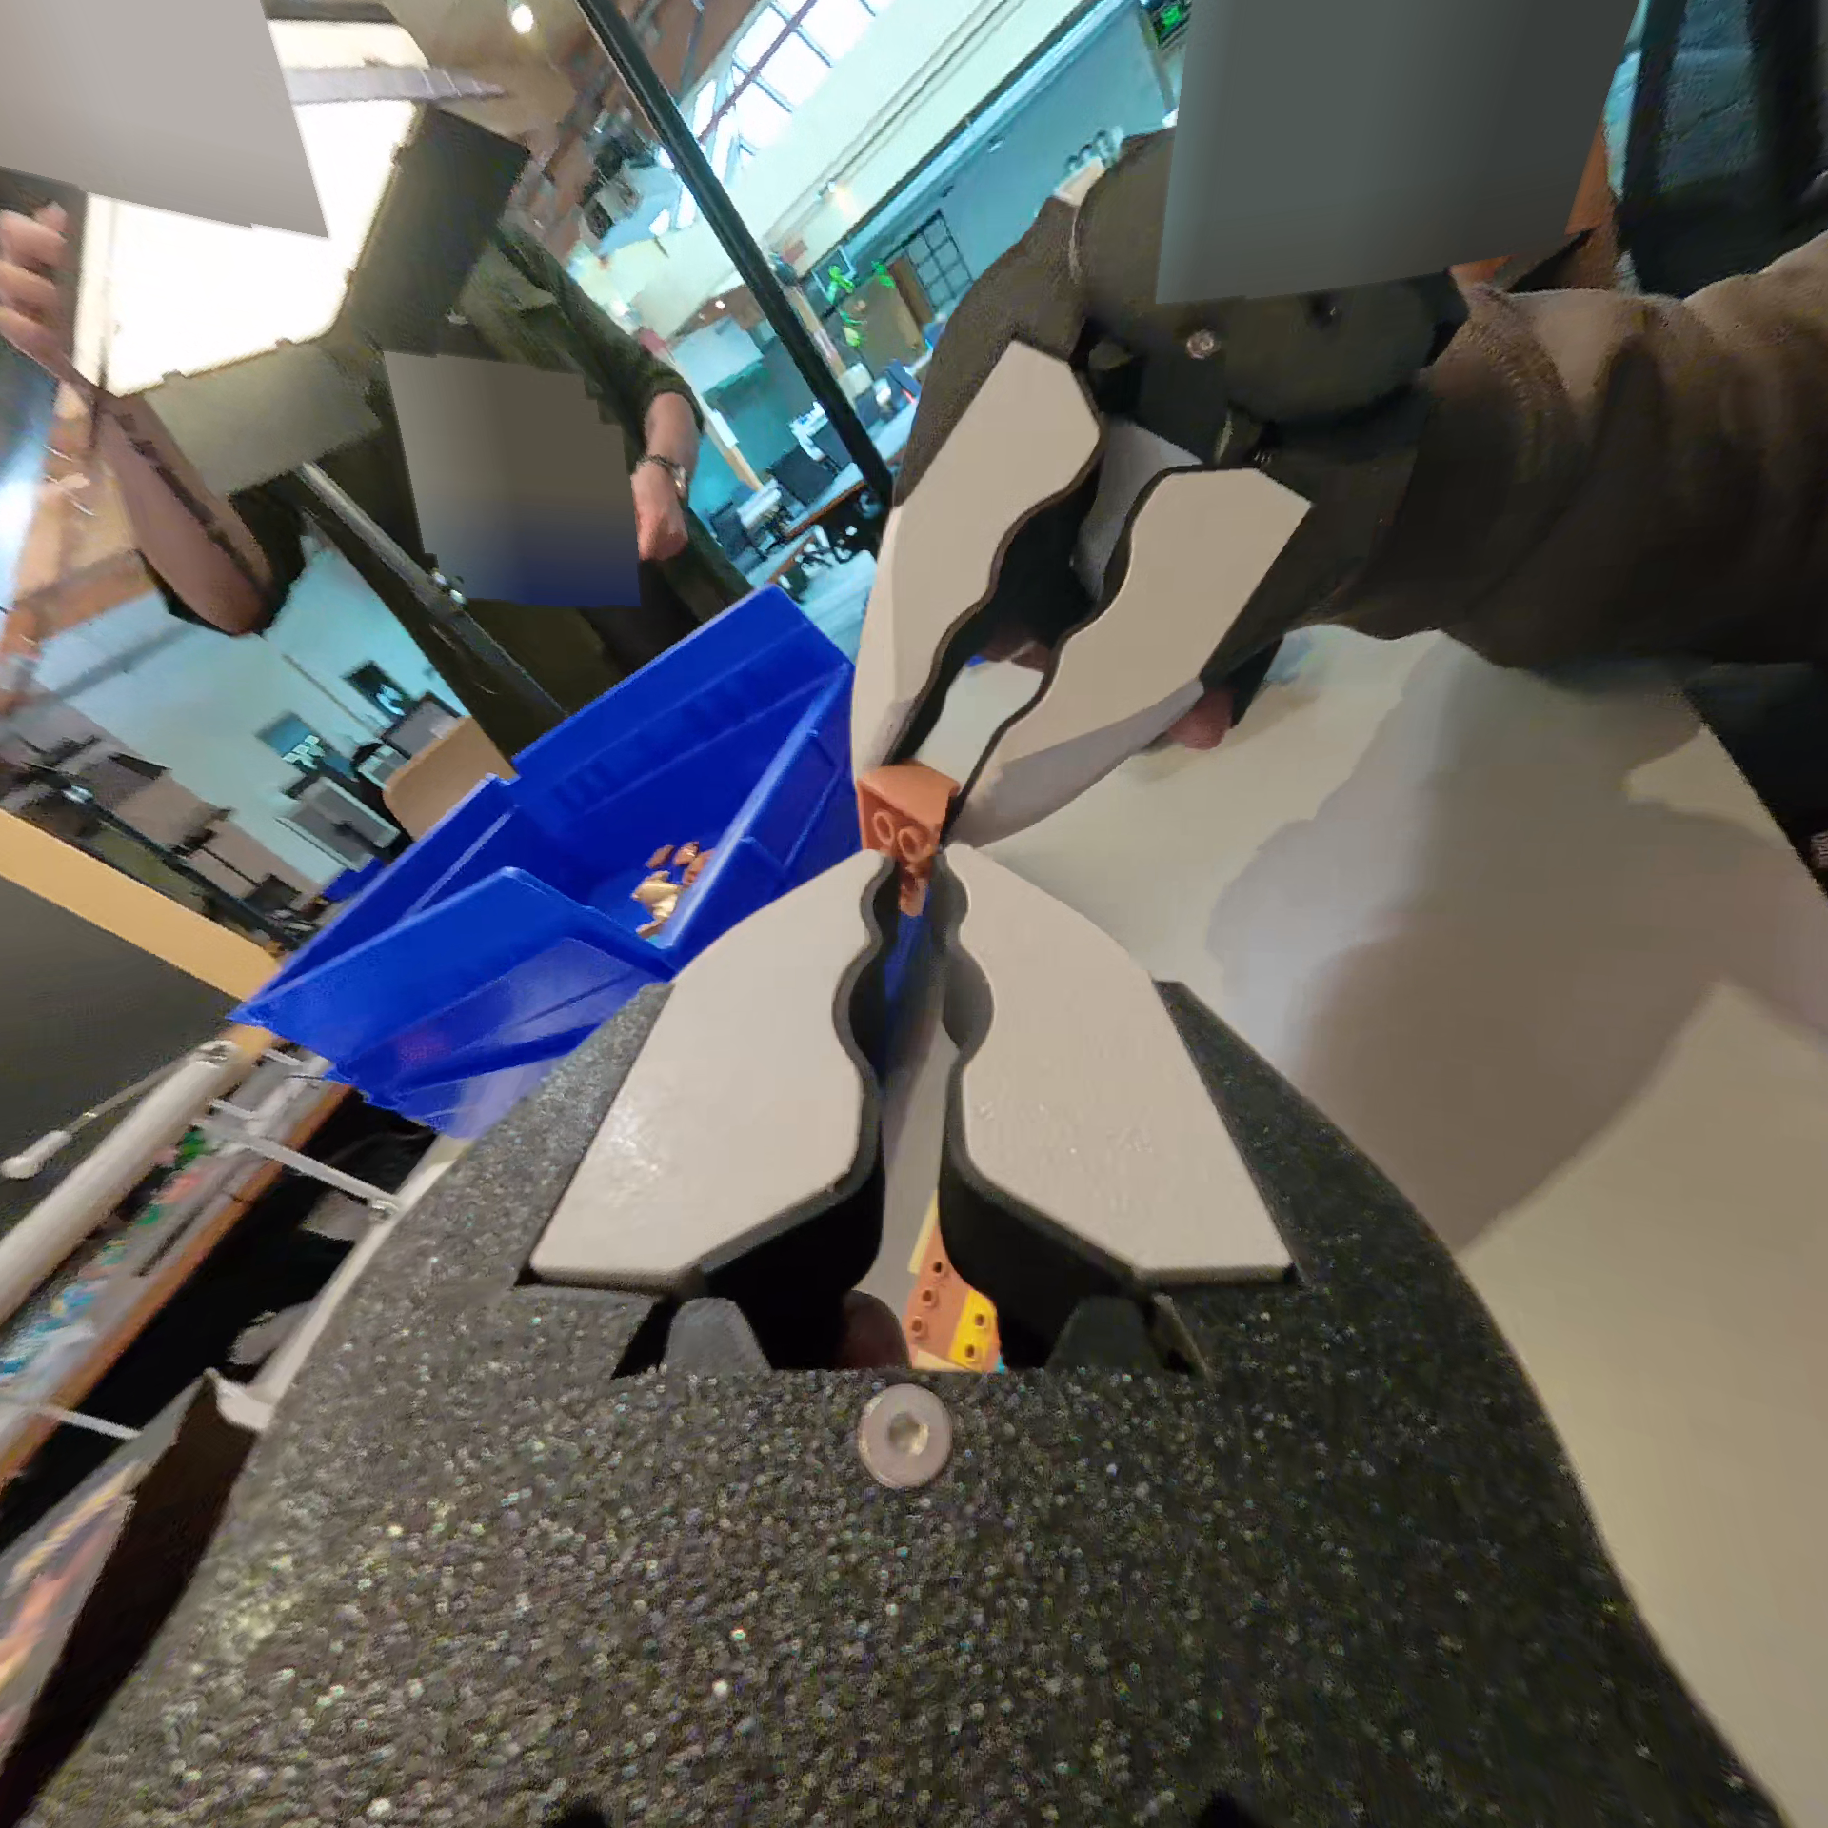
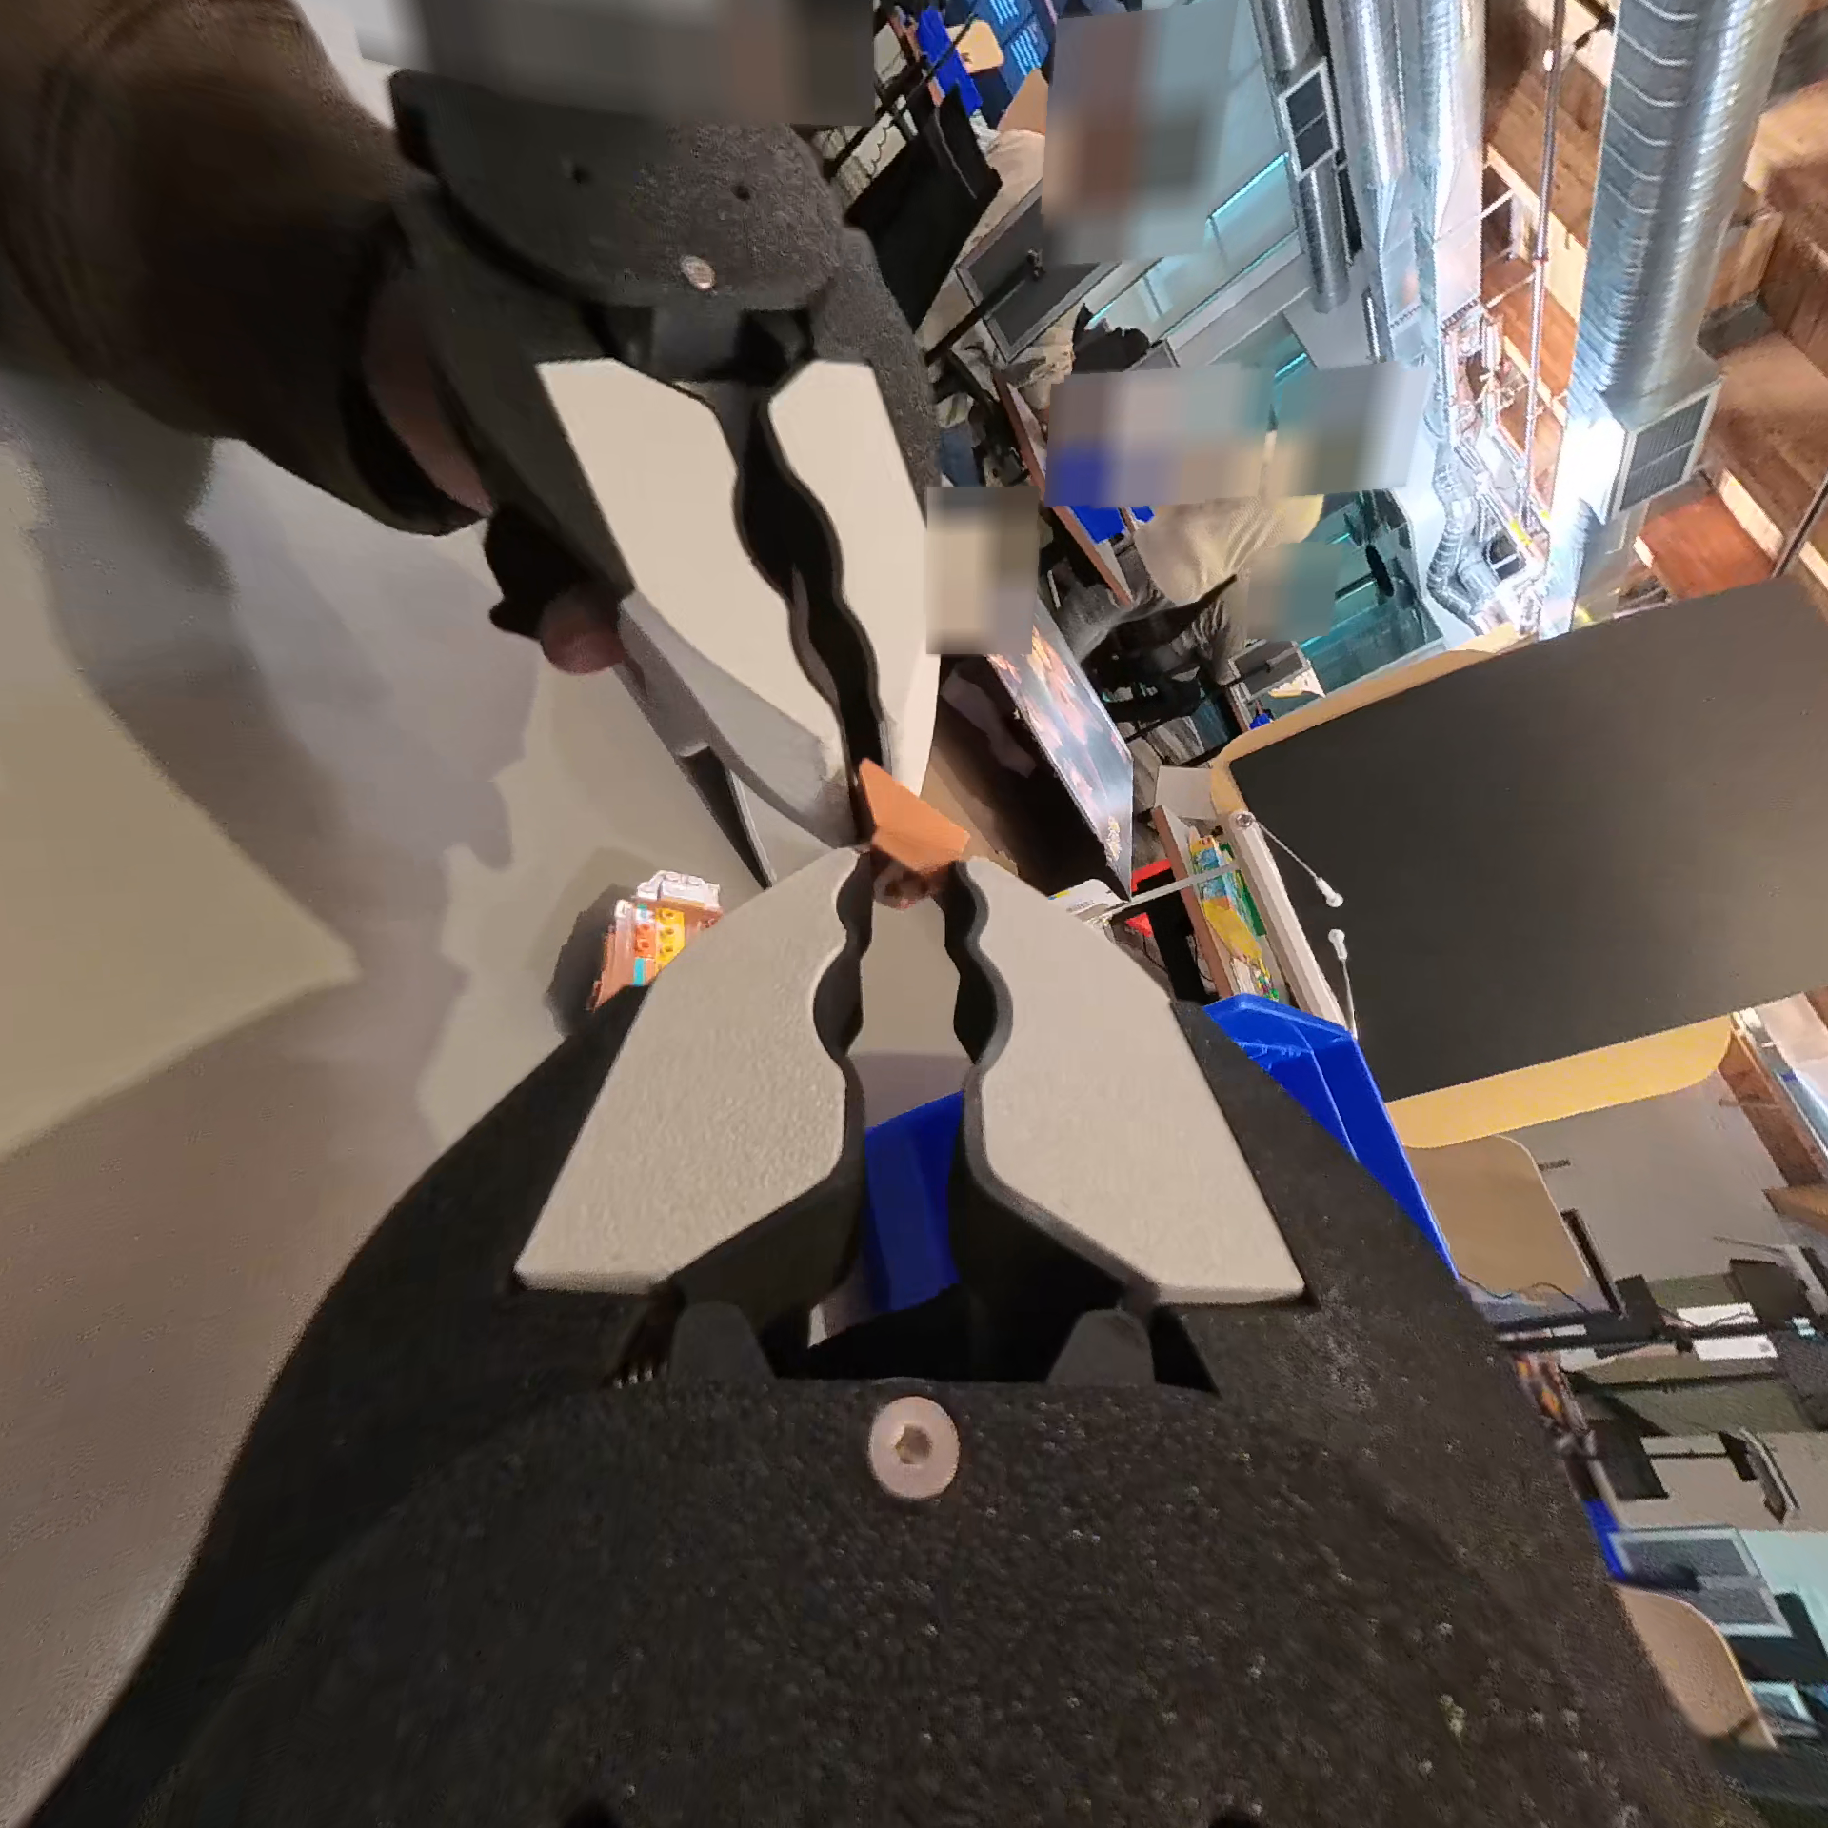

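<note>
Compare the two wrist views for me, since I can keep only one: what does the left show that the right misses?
Only the left wrist view shows the inside of the blue bin, with small brown pieces in it. Only the right wrist view shows the colourful brick cluster whole on the white table. Both show the left gripper and right gripper meeting tip to tip on a brown brick.

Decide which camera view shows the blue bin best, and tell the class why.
The left wrist view: the blue bin shows nearly whole there, open side up, with small brown pieces inside. The right wrist view gives only parts of its wall, mostly hidden behind the right gripper, and nothing of its inside.
</note>
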A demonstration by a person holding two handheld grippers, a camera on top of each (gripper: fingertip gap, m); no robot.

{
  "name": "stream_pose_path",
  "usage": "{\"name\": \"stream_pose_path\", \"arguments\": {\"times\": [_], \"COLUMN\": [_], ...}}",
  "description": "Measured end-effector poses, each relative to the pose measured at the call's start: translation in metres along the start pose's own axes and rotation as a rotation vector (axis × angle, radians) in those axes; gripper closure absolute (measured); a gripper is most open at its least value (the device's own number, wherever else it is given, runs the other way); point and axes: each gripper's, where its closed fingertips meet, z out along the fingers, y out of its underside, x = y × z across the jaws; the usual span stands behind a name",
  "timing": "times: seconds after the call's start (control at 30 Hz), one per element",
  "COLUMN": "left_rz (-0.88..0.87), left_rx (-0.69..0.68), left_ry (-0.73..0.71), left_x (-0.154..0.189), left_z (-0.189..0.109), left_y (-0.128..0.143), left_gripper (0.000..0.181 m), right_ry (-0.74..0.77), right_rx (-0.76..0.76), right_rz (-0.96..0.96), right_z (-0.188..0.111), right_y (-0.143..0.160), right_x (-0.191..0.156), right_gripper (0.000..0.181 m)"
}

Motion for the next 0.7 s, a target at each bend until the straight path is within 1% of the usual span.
{"name": "stream_pose_path", "arguments": {"times": [0.1, 0.2, 0.3, 0.37, 0.43, 0.5, 0.57, 0.63, 0.7], "left_rz": [-0.077, -0.202, -0.359, -0.490, -0.613, -0.693, -0.736, -0.765, -0.741], "left_rx": [-0.013, -0.002, 0.028, 0.057, 0.068, 0.094, 0.134, 0.159, 0.154], "left_ry": [0.049, 0.082, 0.111, 0.141, 0.162, 0.185, 0.198, 0.201, 0.189], "left_x": [0.002, 0.000, -0.004, -0.005, -0.007, -0.008, -0.011, -0.013, -0.013], "left_z": [0.001, 0.001, 0.000, 0.000, 0.001, 0.001, -0.002, -0.003, -0.003], "left_y": [0.003, 0.003, 0.002, 0.000, 0.002, 0.001, -0.002, -0.005, -0.005], "left_gripper": [0.176, 0.176, 0.177, 0.177, 0.177, 0.177, 0.177, 0.177, 0.177], "right_ry": [-0.010, 0.000, 0.065, 0.129, 0.181, 0.211, 0.205, 0.180, 0.148], "right_rx": [0.002, 0.010, 0.016, 0.028, 0.004, -0.028, -0.034, -0.009, 0.020], "right_rz": [-0.022, -0.019, -0.028, -0.088, -0.157, -0.198, -0.168, -0.083, 0.025], "right_z": [0.000, 0.001, 0.003, 0.002, 0.001, 0.001, 0.001, 0.001, -0.001], "right_y": [0.001, 0.002, 0.002, 0.000, 0.002, 0.004, 0.006, 0.006, 0.006], "right_x": [-0.002, -0.001, 0.005, 0.008, 0.010, 0.011, 0.011, 0.013, 0.015], "right_gripper": [0.167, 0.167, 0.164, 0.164, 0.165, 0.165, 0.165, 0.165, 0.165]}}
